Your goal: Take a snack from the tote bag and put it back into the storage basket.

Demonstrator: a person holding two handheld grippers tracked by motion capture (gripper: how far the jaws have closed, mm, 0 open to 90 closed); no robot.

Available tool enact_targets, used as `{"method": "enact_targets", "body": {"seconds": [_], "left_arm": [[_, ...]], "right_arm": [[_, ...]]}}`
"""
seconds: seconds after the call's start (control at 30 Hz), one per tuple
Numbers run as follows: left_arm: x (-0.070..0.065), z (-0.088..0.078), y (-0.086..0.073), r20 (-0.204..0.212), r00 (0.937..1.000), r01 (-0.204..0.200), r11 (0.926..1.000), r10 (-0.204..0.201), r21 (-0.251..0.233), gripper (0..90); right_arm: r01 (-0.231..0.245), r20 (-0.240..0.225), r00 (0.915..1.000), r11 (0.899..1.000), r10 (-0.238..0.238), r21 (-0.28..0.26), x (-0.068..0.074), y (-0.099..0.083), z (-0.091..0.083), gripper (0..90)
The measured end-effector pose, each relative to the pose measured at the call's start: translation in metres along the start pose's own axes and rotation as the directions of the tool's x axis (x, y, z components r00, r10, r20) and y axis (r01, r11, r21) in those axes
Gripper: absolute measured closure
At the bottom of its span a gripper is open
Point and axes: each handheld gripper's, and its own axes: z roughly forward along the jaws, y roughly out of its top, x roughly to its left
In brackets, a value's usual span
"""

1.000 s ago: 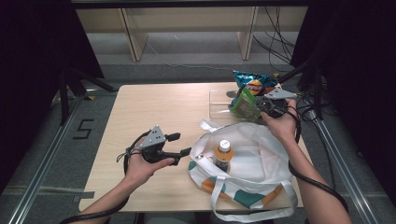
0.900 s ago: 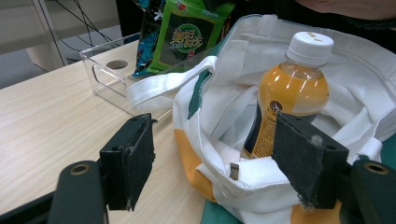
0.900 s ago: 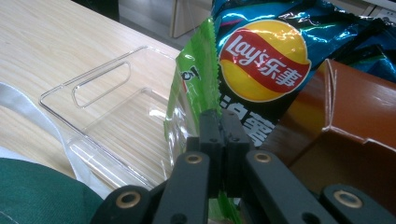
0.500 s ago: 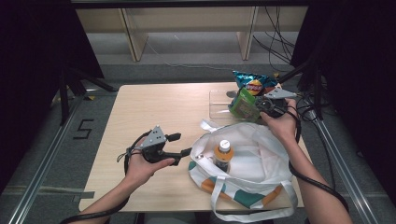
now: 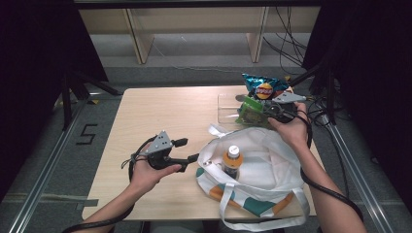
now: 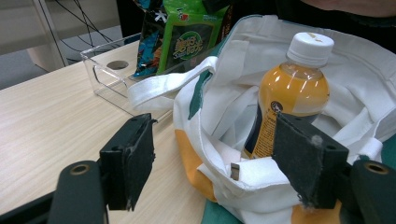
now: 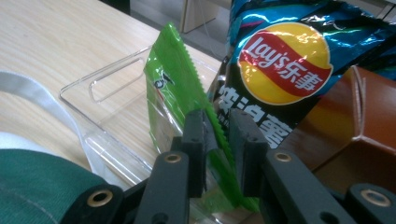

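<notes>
Between the right hand-held gripper (image 7: 217, 154) jaws, green snack bag (image 7: 182, 112), jaws just opening

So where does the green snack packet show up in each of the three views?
High view: green snack packet at the far right of the table, in the clear plastic tray, by the right hand-held gripper.
Left gripper view: top centre, behind the white tote bag.
Right gripper view: centre, its edge between the jaws.
Shared landmark: the blue crisp bag beside it.
</notes>
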Motion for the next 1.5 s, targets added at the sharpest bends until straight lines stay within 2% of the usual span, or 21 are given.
{"method": "enact_targets", "body": {"seconds": [0.13, 0.27, 0.4, 0.5, 0.53, 0.57, 0.6, 0.63, 0.7, 0.77, 0.9, 1.07, 1.1, 1.23, 1.27, 1.3, 1.4, 1.5], "left_arm": [[0.0, 0.0, 0.0, 0.0, 1.0, -0.001, 1.0, 0.001, 0.001, 29.1], [0.0, 0.0, 0.0, 0.001, 1.0, -0.001, 1.0, 0.001, 0.001, 29.0], [0.0, 0.0, 0.0, 0.007, 1.0, 0.0, 1.0, 0.0, -0.008, 29.1], [0.0, 0.0, 0.0, 0.002, 1.0, 0.0, 1.0, 0.0, -0.003, 29.0], [0.0, 0.0, 0.0, 0.0, 1.0, -0.001, 1.0, 0.001, 0.0, 29.0], [0.0, 0.0, 0.0, 0.001, 1.0, -0.001, 1.0, 0.001, -0.001, 29.0], [0.0, 0.001, 0.0, 0.008, 1.0, 0.0, 1.0, 0.0, -0.008, 29.1], [0.0, 0.0, 0.0, 0.007, 1.0, -0.001, 1.0, 0.001, -0.008, 29.1], [0.0, 0.0, 0.0, 0.006, 1.0, 0.003, 1.0, -0.002, -0.007, 29.0], [0.0, 0.0, 0.0, 0.006, 1.0, 0.001, 1.0, -0.001, -0.007, 29.0], [0.0, 0.001, 0.0, 0.008, 1.0, -0.001, 1.0, 0.001, -0.007, 29.1], [0.0, 0.0, 0.0, -0.001, 1.0, 0.0, 1.0, 0.0, -0.002, 29.1], [0.0, -0.001, 0.0, -0.002, 1.0, 0.001, 1.0, -0.001, -0.001, 29.1], [0.0, 0.0, 0.0, 0.005, 1.0, 0.0, 1.0, 0.0, -0.006, 29.0], [0.0, 0.0, 0.0, 0.005, 1.0, -0.001, 1.0, 0.001, -0.006, 29.1], [0.0, 0.0, 0.0, 0.007, 1.0, 0.0, 1.0, 0.0, -0.008, 29.1], [0.0, -0.001, 0.0, -0.002, 1.0, 0.001, 1.0, -0.001, -0.002, 29.1], [0.001, 0.0, 0.0, 0.006, 1.0, 0.003, 1.0, -0.003, -0.007, 29.1]], "right_arm": [[-0.007, -0.012, 0.9999, 1.0, 0.007, 0.008, 0.002, 0.0, 0.0, 76.1], [0.016, -0.021, 0.9996, 1.0, -0.016, 0.026, -0.001, 0.0, 0.0, 73.5], [0.003, -0.021, 0.9998, 0.999, -0.002, 0.034, 0.001, -0.001, 0.001, 72.2], [0.015, -0.023, 0.9996, 0.999, -0.014, 0.034, -0.001, -0.002, 0.002, 69.9], [0.022, -0.022, 0.9995, 0.999, -0.021, 0.037, -0.001, -0.002, 0.003, 71.7], [0.005, -0.034, 0.9994, 0.999, -0.003, 0.054, 0.0, -0.002, 0.002, 74.9], [0.024, -0.024, 0.9995, 0.999, -0.022, 0.049, 0.0, -0.002, 0.003, 78.9], [0.021, -0.032, 0.9993, 0.997, -0.019, 0.073, 0.0, -0.002, 0.001, 81.4], [0.047, -0.01, 0.9989, 0.997, -0.047, 0.065, -0.001, -0.002, 0.001, 86.6], [0.03, -0.012, 0.9995, 0.997, -0.029, 0.07, 0.0, -0.002, -0.001, 89.8], [0.072, 0.014, 0.9972, 0.995, -0.073, 0.069, 0.0, 0.0, -0.003, 90.0], [0.082, 0.016, 0.9964, 0.994, -0.083, 0.071, -0.001, 0.003, -0.006, 90.0], [0.067, 0.023, 0.9974, 0.996, -0.068, 0.066, 0.0, 0.004, -0.006, 90.0], [0.076, 0.018, 0.9968, 0.995, -0.078, 0.065, -0.003, 0.003, -0.007, 90.0], [0.066, 0.014, 0.9976, 0.994, -0.068, 0.083, -0.002, 0.002, -0.007, 90.0], [0.083, 0.019, 0.9962, 0.993, -0.085, 0.081, -0.004, 0.001, -0.005, 90.0], [0.041, 0.01, 0.9991, 0.994, -0.042, 0.102, -0.002, -0.001, -0.004, 90.0], [0.041, 0.004, 0.9991, 0.994, -0.042, 0.1, -0.002, -0.001, -0.005, 87.4]]}}
